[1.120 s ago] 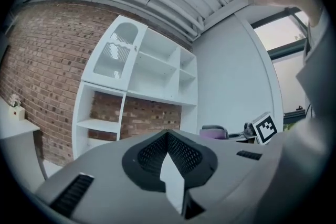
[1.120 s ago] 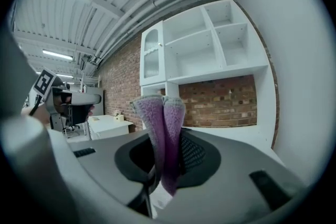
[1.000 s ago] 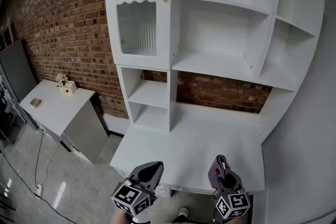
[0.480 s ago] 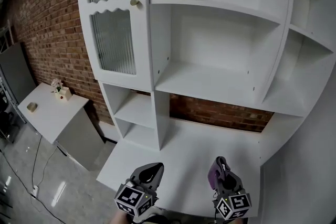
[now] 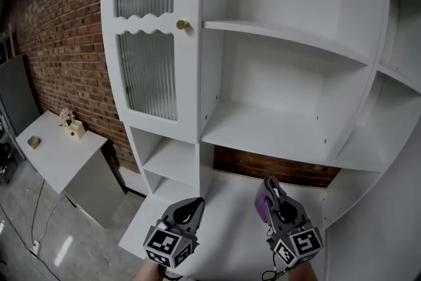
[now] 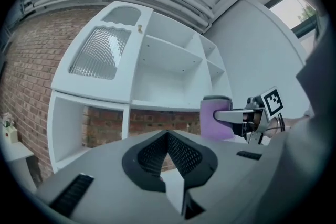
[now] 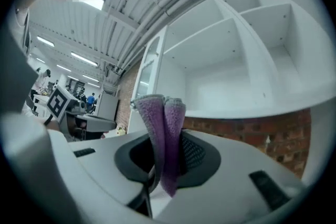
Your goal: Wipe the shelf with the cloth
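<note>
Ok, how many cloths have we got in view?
1: the purple cloth, clamped in the right gripper. The left gripper is shut and empty; no others show on the shelf unit.

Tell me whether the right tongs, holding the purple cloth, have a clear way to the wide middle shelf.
Probably yes: the right tongs hold the purple cloth just below the middle shelf, which is open-fronted and bare, with nothing between.

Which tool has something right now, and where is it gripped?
The right tool is shut on the purple cloth, pinching the folded bundle low down, its top standing past the jaws. The left tool is shut, empty.
</note>
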`<act>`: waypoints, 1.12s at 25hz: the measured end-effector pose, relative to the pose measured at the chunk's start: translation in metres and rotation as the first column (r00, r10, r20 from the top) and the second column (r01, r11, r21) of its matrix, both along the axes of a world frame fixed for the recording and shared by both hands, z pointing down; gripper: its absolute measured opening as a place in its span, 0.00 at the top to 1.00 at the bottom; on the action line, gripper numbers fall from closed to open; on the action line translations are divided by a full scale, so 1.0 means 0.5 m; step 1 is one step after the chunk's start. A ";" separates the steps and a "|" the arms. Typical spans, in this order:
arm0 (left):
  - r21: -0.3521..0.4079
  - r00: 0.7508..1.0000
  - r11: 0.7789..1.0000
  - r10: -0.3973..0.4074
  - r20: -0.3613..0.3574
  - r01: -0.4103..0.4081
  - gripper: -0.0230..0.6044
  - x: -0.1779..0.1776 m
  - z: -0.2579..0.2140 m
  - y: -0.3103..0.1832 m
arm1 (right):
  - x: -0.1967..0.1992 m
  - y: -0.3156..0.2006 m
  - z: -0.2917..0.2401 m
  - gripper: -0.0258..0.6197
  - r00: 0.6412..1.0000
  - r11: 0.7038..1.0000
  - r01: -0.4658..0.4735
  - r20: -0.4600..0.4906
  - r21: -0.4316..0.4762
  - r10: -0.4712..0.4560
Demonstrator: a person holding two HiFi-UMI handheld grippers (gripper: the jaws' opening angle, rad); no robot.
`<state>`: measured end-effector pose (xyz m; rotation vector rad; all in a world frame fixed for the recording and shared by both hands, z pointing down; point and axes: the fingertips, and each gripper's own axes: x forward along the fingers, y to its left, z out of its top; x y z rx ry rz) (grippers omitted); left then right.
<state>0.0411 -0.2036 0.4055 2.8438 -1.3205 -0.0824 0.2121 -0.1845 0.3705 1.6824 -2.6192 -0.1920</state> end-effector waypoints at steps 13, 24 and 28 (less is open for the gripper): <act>0.025 0.999 1.000 0.008 0.041 -0.009 0.94 -0.078 -0.053 -0.074 | -0.185 -0.313 -0.364 0.84 0.990 0.984 0.002 -0.142 0.176 0.024; 0.062 0.999 0.998 -0.025 0.034 0.023 0.94 -0.144 -0.088 -0.143 | -0.143 -0.635 -0.514 0.84 0.988 0.986 -0.155 0.032 0.067 0.153; 0.081 0.999 0.997 -0.018 0.028 0.016 0.94 -0.139 -0.124 -0.179 | -0.141 -0.688 -0.515 0.84 0.982 0.982 -0.185 0.035 0.026 0.184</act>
